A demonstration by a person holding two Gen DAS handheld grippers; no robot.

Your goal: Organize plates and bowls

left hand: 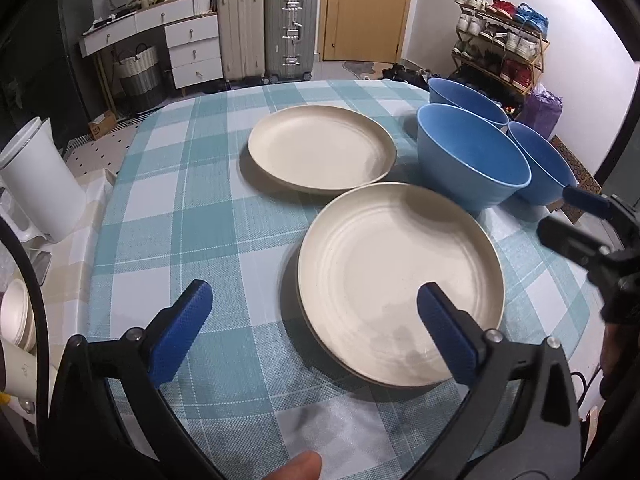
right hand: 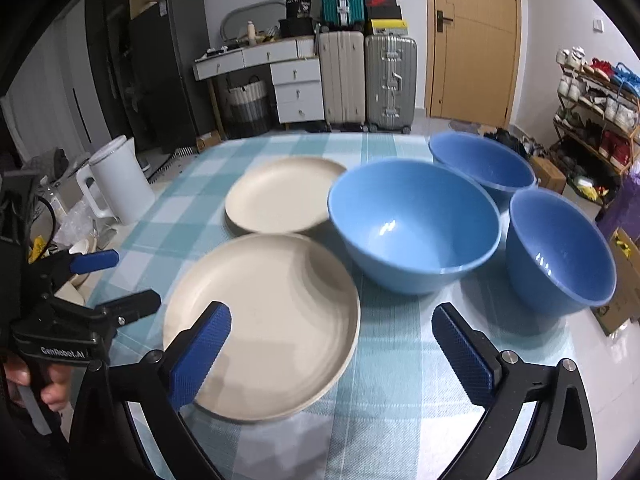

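Your left gripper [left hand: 314, 328] stands wide with nothing between its blue, cross-hatched pads; one pad hangs over the near plate [left hand: 400, 280], the other over bare cloth. Your right gripper [right hand: 332, 356] is just as wide and empty, one pad over the same plate's rim, the other above the cloth near the bowls.

The table [left hand: 192, 216] wears a woven cloth checked in teal, pale blue and white. Two round cream plates lie on it, matt, shallow, with faint rings inside and a low raised rim. The near plate sits toward your edge; the far plate [left hand: 322, 148] lies behind it toward the far edge, their rims close together or just overlapping, you cannot tell which.

Three smooth, glossy blue bowls stand upright at the right side. The big bowl [right hand: 414, 224] sits just right of both plates, close against their rims. The far bowl [right hand: 482, 164] stands behind it near the far right corner, and the right bowl [right hand: 560, 248] is at the right edge, close beside the big one.

A white kettle [left hand: 36, 184] stands off the left edge. Suitcases [right hand: 368, 80], white drawers [right hand: 298, 88], a wooden door [right hand: 474, 36] and a shoe rack [left hand: 502, 44] line the room behind
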